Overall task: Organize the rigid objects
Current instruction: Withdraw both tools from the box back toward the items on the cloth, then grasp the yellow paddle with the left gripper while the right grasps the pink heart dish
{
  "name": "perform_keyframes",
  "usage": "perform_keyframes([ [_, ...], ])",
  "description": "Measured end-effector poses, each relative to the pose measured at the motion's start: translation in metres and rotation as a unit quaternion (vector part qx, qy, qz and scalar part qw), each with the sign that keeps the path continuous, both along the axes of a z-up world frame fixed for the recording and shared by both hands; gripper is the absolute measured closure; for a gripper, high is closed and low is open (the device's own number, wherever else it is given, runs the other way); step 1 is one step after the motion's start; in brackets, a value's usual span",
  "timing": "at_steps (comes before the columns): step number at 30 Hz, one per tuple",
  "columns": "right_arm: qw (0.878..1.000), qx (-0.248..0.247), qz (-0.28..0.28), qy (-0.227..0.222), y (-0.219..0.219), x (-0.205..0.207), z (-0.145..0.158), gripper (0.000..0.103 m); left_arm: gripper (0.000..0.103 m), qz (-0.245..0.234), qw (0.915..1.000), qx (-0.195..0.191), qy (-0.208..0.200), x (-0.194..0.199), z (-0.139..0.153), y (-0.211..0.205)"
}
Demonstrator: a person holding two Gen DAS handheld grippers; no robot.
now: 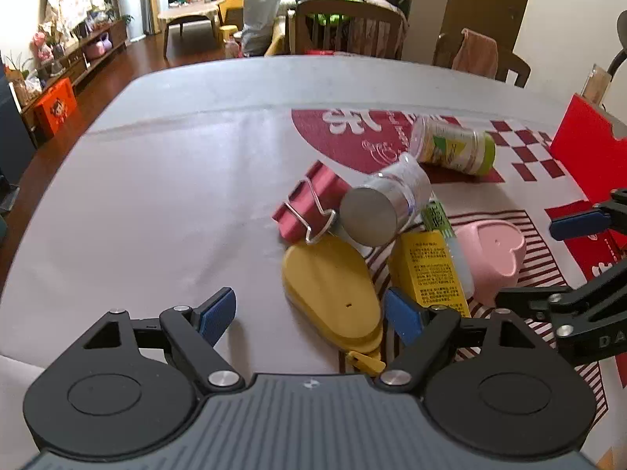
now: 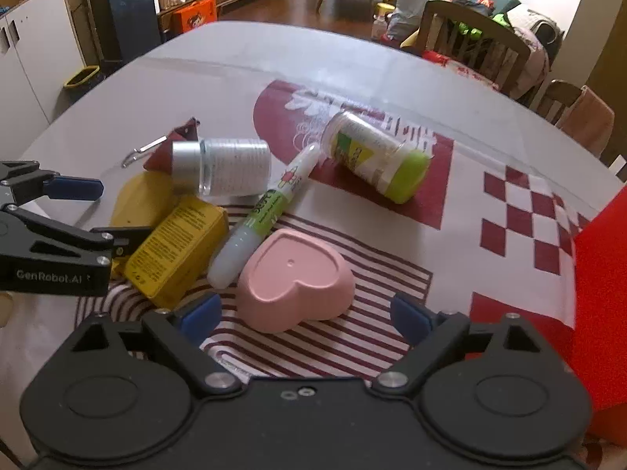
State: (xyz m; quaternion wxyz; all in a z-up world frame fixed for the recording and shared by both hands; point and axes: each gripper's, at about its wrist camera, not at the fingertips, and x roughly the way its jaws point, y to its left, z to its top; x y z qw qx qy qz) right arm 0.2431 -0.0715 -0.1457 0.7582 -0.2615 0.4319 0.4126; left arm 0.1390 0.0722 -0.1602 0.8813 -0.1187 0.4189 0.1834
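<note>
A pile of objects lies on the table: a pink heart-shaped dish [image 2: 294, 282] upside down, a yellow box [image 2: 178, 248], a white-green tube [image 2: 262, 215], a clear jar with a silver lid [image 2: 223, 168], a green-lidded bottle [image 2: 376, 156] on its side, a red binder clip [image 1: 309, 207] and a flat yellow plastic piece [image 1: 333, 293]. My left gripper [image 1: 309, 315] is open and empty, its fingers either side of the yellow piece. My right gripper [image 2: 305, 313] is open and empty, just before the pink dish.
A red box [image 2: 599, 305] stands at the table's right edge, also in the left wrist view [image 1: 588, 156]. Wooden chairs [image 2: 478, 43] stand behind the table. The cloth's left half [image 1: 156, 196] is plain grey.
</note>
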Motion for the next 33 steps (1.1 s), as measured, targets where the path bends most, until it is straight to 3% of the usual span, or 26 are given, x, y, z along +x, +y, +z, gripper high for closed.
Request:
perform_keyframes([
  [14, 1.000, 0.020, 0.017, 0.012, 0.004, 0.006, -0.011, 0.022, 0.021, 0.013, 0.9998, 0.006, -0.017, 0.009, -0.003, 0.001],
  [19, 0.999, 0.027, 0.018, 0.016, 0.004, 0.007, -0.011, 0.025, 0.033, 0.004, 0.9997, 0.017, -0.017, 0.008, -0.002, -0.003],
  [23, 0.999, 0.026, 0.015, 0.016, 0.005, 0.006, -0.010, 0.028, 0.049, -0.006, 0.9996, 0.024, -0.009, 0.011, 0.000, -0.009],
  [33, 0.999, 0.048, -0.010, 0.013, -0.005, -0.002, 0.007, 0.029, 0.050, 0.004, 1.0000, 0.006, -0.006, 0.005, 0.006, -0.008],
])
